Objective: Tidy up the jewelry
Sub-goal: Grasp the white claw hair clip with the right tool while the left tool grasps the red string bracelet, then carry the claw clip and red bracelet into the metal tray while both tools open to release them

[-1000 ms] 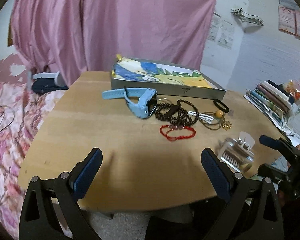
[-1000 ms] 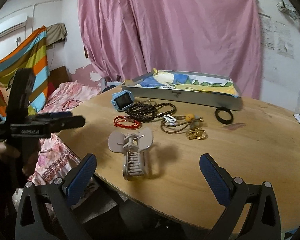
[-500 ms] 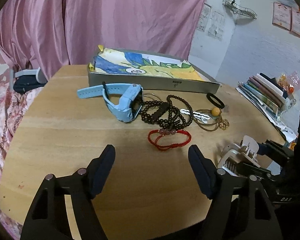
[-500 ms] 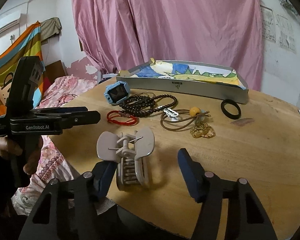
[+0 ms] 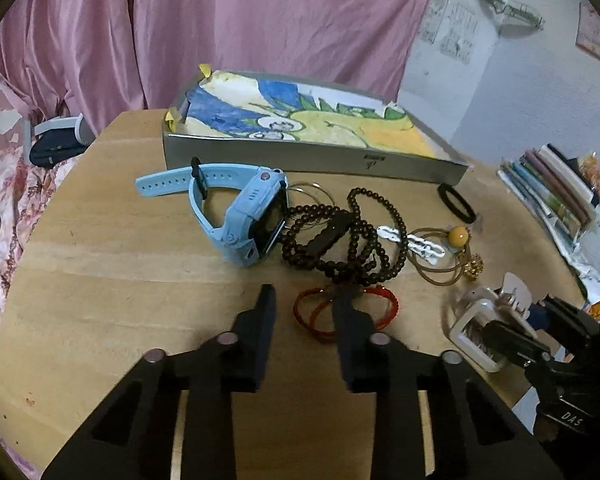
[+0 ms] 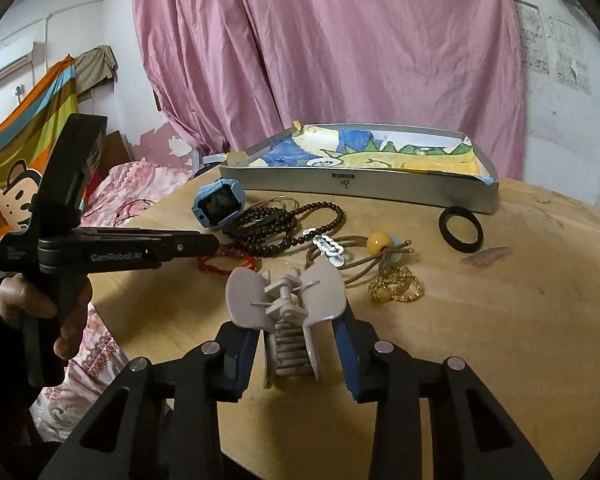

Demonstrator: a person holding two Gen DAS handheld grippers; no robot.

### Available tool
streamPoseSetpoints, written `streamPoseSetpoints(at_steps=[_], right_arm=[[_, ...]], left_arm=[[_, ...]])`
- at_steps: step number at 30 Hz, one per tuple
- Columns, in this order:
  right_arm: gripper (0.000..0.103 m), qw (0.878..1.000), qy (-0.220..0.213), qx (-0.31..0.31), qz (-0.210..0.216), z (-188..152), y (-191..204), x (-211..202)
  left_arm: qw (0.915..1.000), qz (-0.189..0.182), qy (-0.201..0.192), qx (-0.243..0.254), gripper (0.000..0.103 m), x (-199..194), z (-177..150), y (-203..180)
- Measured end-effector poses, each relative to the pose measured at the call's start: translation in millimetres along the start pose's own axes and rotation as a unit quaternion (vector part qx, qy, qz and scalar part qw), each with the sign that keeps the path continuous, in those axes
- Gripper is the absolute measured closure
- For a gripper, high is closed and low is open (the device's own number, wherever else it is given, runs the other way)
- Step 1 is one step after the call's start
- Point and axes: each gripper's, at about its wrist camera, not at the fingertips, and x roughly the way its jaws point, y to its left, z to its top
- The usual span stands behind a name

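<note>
**Right gripper clamped on hair claw; left gripper over red bracelet**

The right gripper [image 6: 296, 320] has its fingers pressed against both sides of the hair claw [image 6: 286, 300], which stands near the table's [image 6: 500, 340] front edge — its wings rise above the fingertips. In the left view the same clip [image 5: 480, 320] sits at the right rim, held by dark fingers.

The left gripper [image 5: 306, 300] is narrowed but not closed; a gap shows between its fingers. Its right finger [image 5: 350, 320] overlaps the red bracelet [image 5: 380, 308], part of which lies in the gap. Whether it touches cannot be told.

The remaining jewelry lies clustered mid-table:
- blue watch [image 5: 252, 212], on its side, just in front of the tray [image 5: 300, 160]
- dark beads [image 5: 340, 236], touching the watch and reaching the red bracelet
- white clip [image 5: 412, 242] and brown cord with a yellow bead [image 5: 458, 235], right of the beads
- gold chain [image 6: 396, 288], beside the cord
- black ring [image 6: 460, 226], apart, near the tray's right corner

The tray stands at the far edge against a pink curtain [image 6: 340, 60]; a drawing lines it and no jewelry is seen in it.

Open room — bare wood left of the watch, and a wide bare stretch right of the chain.
</note>
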Motion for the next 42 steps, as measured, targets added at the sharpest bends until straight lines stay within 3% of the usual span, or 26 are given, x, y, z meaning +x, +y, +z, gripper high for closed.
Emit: streamPoseSetpoints(at_steps=[4, 11, 17, 24, 32, 36, 42], right_arm=[[0.081, 1.000, 0.004, 0.002, 0.005, 1, -1, 1], [0.081, 1.000, -0.006, 0.012, 0.017, 2, -5, -3], [0.081, 0.999, -0.018, 0.029, 0.036, 14, -13, -12], [0.081, 0.997, -0.018, 0.039, 0.061, 57, -32, -13], [0.081, 0.995, 0.004, 0.061, 0.073, 128, -65, 42], [0.081, 0.994, 0.020, 0.087, 0.062, 149, -85, 84], [0.081, 0.992, 0.061, 0.097, 0.048, 159, -100, 129]], left_arm=[[0.9997, 0.018, 0.016, 0.009, 0.101, 5, 3, -5], [0.9993, 0.005, 0.031, 0.019, 0.103, 7, 2, -9], [0.9999, -0.002, -0.006, 0.015, 0.103, -16, 6, -16], [0.9969, 0.004, -0.075, 0.022, 0.103, -39, 46, -23], [0.9885, 0.010, -0.146, -0.040, 0.103, -27, 105, 9], [0.9902, 0.030, -0.129, -0.044, 0.103, 0, 125, 23], [0.9950, 0.056, -0.061, -0.056, 0.103, 52, 130, 42]])
